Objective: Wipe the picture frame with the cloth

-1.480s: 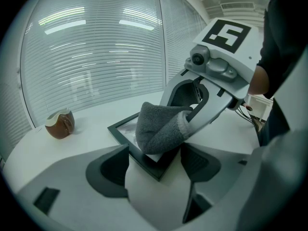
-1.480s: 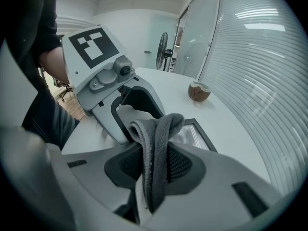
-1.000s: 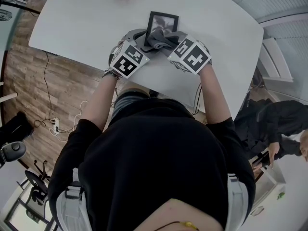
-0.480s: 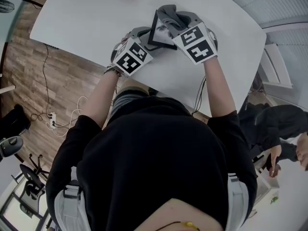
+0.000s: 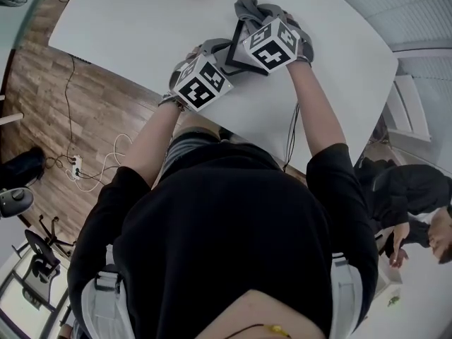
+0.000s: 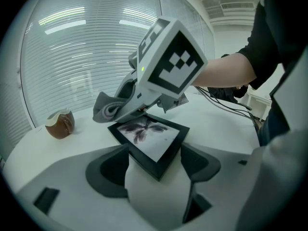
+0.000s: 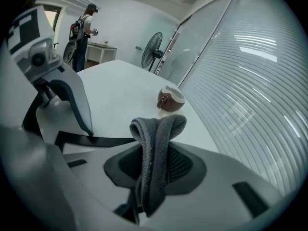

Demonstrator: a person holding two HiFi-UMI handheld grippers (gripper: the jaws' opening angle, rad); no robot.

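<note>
A black picture frame [image 6: 149, 138] with a dark flower print sits with its near corner between the jaws of my left gripper [image 6: 154, 162], whose pads press on its two edges. In the head view the frame [image 5: 234, 49] is on the white table [image 5: 141, 27] in front of me, partly hidden by both grippers. My right gripper [image 7: 156, 165] is shut on a folded grey cloth [image 7: 156, 148]. The cloth [image 6: 105, 109] hangs over the frame's far edge. From above, the cloth [image 5: 248, 9] sticks out beyond the right gripper [image 5: 254, 18].
A brown cup [image 6: 60, 124] with a pale rim stands on the table beyond the frame. Slatted blinds close off the far side. Across the room are a standing fan [image 7: 153, 52] and a person [image 7: 82, 28] at a counter. Cables hang off the table's right edge.
My right gripper has carried the cloth from the frame's near part across to its far edge, rolling as it went. The left gripper and the frame have stayed put.
</note>
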